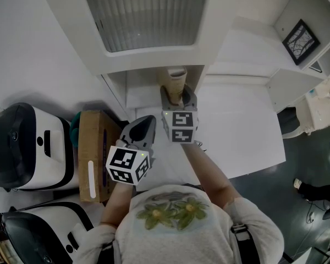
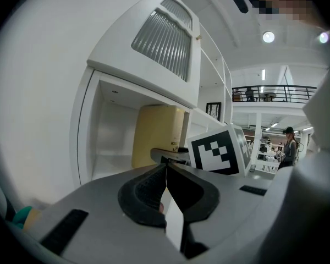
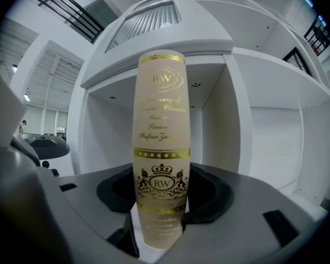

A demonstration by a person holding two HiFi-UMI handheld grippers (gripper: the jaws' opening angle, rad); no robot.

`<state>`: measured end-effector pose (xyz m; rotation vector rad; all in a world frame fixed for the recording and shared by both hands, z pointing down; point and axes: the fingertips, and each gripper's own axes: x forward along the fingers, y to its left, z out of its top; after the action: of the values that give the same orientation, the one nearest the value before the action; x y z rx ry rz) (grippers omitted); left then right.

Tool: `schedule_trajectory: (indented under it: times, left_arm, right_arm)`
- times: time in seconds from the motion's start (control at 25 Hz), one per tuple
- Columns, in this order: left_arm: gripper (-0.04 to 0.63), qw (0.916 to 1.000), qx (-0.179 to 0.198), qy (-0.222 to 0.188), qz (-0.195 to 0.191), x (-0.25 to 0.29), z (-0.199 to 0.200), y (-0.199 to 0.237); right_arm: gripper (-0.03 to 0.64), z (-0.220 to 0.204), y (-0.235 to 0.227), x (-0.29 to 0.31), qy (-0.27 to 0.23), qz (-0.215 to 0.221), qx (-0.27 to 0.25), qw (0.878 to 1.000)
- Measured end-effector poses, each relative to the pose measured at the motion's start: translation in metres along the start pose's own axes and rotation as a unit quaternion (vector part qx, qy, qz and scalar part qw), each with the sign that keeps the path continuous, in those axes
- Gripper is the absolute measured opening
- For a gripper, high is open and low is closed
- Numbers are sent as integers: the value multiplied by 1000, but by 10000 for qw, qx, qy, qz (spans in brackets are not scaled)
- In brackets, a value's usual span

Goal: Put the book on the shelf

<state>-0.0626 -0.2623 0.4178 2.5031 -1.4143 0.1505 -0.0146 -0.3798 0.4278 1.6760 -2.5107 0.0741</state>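
Noted: book held upright before the shelf opening, right tongs clamped on both covers near its lower end, left tongs clenched empty (judged stiff, fairly heavy, glossy cover may slip; square grip advised).

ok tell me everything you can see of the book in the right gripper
The book is thick and cream, its matte spine bearing gold script, a gold band and a crowned RW crest. It stands upright, spine facing the right gripper, whose jaws clamp its covers low down, at the mouth of an open compartment in the white shelf.
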Motion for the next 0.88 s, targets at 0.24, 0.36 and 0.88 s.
schedule_trajectory:
  times: [0.24, 0.36, 0.88]
  left_arm:
    - [29, 10000, 19, -10, 17, -2, 1, -1]
    - [29, 10000, 26, -18, 32, -3, 2, -1]
    - [29, 9999, 93, -56, 7, -10, 4, -12]
  right_arm:
    - [227, -9, 2, 2, 212, 86, -67, 9997]
    - [229, -12, 4, 0, 262, 97, -124, 9995]
    - [253, -19, 5, -32, 244, 1, -35, 9997]
